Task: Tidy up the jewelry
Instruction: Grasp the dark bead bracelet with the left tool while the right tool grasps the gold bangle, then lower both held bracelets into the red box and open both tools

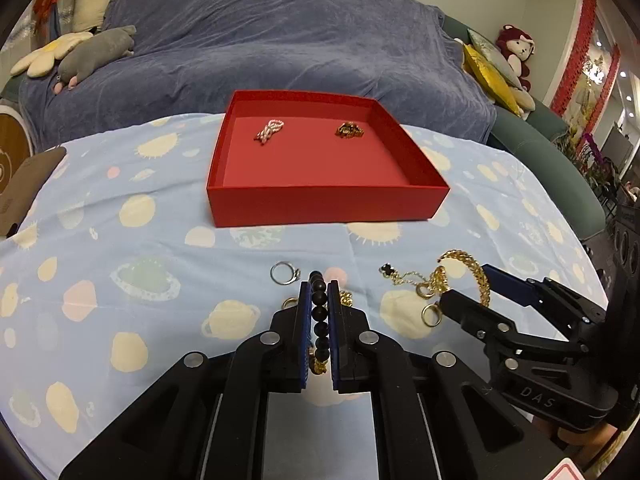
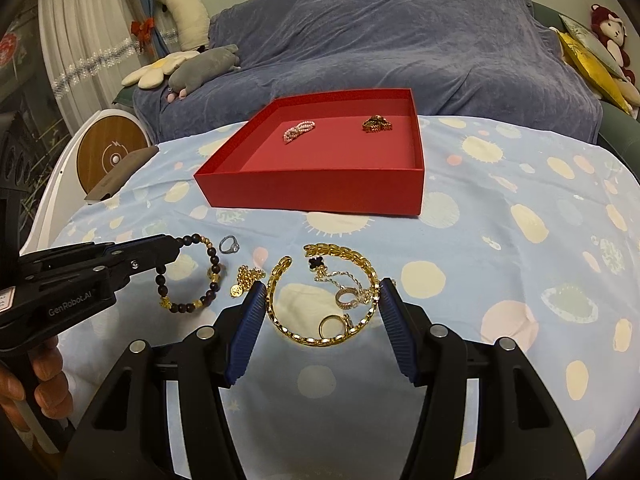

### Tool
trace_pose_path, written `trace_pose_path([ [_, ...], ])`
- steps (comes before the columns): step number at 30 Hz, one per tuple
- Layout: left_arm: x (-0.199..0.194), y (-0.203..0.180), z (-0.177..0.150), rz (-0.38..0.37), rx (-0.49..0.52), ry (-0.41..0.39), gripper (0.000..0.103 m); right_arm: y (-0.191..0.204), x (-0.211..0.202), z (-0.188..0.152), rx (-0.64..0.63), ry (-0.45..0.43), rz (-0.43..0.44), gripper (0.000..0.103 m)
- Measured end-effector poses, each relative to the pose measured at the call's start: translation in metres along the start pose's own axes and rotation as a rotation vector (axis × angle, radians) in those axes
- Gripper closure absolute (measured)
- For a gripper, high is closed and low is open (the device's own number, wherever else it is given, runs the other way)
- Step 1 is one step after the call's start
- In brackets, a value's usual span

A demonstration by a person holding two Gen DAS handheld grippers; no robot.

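My left gripper (image 1: 319, 288) is shut on a dark beaded bracelet (image 1: 321, 316); the right wrist view shows that bracelet (image 2: 212, 276) with its free loop resting on the cloth beside the left gripper (image 2: 176, 246). My right gripper (image 2: 320, 292) is open, its fingers either side of a wide gold chain bracelet (image 2: 280, 312) on the table, also seen in the left wrist view (image 1: 478, 276). Inside that loop lie a clover chain (image 2: 320, 262) and rings (image 2: 347, 298). A red open box (image 1: 320, 200) holds a pearl piece (image 1: 270, 131) and a gold piece (image 1: 349, 130).
A silver ring (image 1: 285, 273) and a gold pendant chain (image 2: 244, 278) lie on the planet-print tablecloth (image 1: 120, 280). A blue-covered sofa (image 1: 280, 40) with plush toys stands behind the table. A round wooden-faced object (image 2: 110, 156) is at the left.
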State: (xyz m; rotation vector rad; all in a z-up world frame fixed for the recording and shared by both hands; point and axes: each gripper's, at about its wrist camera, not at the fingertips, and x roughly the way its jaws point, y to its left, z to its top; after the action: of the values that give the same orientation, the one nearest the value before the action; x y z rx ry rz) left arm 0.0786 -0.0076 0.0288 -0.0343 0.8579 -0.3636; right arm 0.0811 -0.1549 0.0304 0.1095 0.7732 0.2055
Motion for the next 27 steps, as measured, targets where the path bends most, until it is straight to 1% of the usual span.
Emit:
trace_pose_path([
  [5, -0.016, -0.009, 0.018, -0.031, 0.003, -0.056, 0.098, 0.005, -0.003, 0.015, 0.01, -0.03, 0.006, 0.047],
  [8, -0.024, -0.012, 0.035, -0.042, -0.001, -0.092, 0.098, 0.005, -0.002, 0.027, 0.025, -0.032, 0.012, 0.047],
  [11, -0.028, -0.011, 0.057, -0.042, -0.007, -0.126, 0.098, 0.002, 0.0, 0.046, 0.037, -0.026, 0.029, 0.047],
  [13, -0.027, -0.008, 0.075, -0.048, -0.015, -0.142, 0.098, 0.001, 0.002, 0.064, 0.014, -0.035, 0.018, 0.047],
  [15, -0.023, -0.005, 0.094, -0.034, -0.008, -0.161, 0.098, -0.002, 0.008, 0.084, 0.001, -0.05, 0.01, 0.047],
  [18, -0.006, 0.003, 0.122, -0.01, -0.014, -0.177, 0.098, -0.014, 0.029, 0.112, 0.018, -0.047, 0.007, 0.047],
  [21, 0.02, 0.015, 0.14, 0.009, -0.031, -0.164, 0.098, -0.027, 0.06, 0.132, 0.033, -0.032, -0.008, 0.047],
  [27, 0.071, 0.034, 0.16, 0.024, -0.052, -0.132, 0.098, -0.04, 0.112, 0.152, 0.021, 0.008, -0.04, 0.047],
])
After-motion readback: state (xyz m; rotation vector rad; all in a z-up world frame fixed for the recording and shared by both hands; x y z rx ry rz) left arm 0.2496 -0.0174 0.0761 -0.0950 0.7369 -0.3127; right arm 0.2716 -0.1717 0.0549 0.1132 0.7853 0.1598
